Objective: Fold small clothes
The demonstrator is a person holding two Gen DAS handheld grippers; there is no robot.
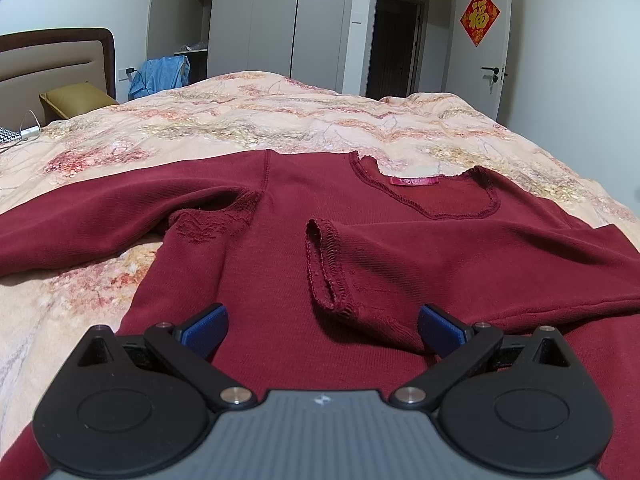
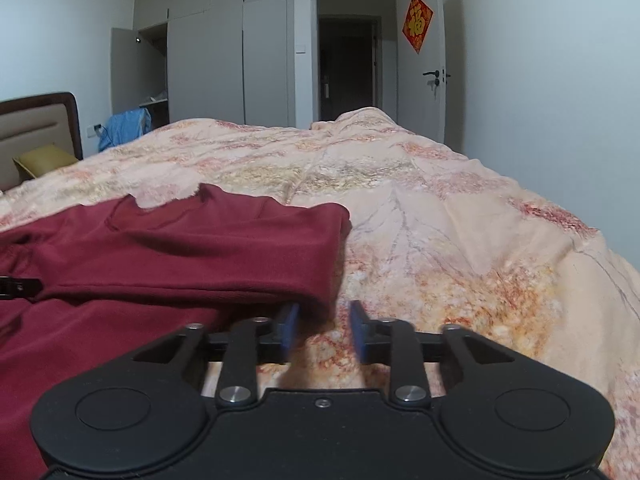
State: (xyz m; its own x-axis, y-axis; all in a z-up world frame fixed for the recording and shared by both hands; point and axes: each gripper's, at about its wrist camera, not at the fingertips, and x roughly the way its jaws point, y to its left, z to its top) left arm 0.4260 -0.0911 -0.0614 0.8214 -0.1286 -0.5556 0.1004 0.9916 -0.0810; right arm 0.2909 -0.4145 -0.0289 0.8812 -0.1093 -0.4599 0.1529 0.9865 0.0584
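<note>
Here the maroon shirt lies flat, right sleeve folded across; left gripper wide, empty; right gripper narrower, seemingly empty beside the shirt's fold edge.

Shirt sleeve ends cropped

A home bedroom. A bed with a floral quilt fills the foreground; its padded headboard stands at the bed's left end. Beyond the bed stand grey fitted wardrobes, an open doorway, and a door bearing a red "福" decoration.
</note>
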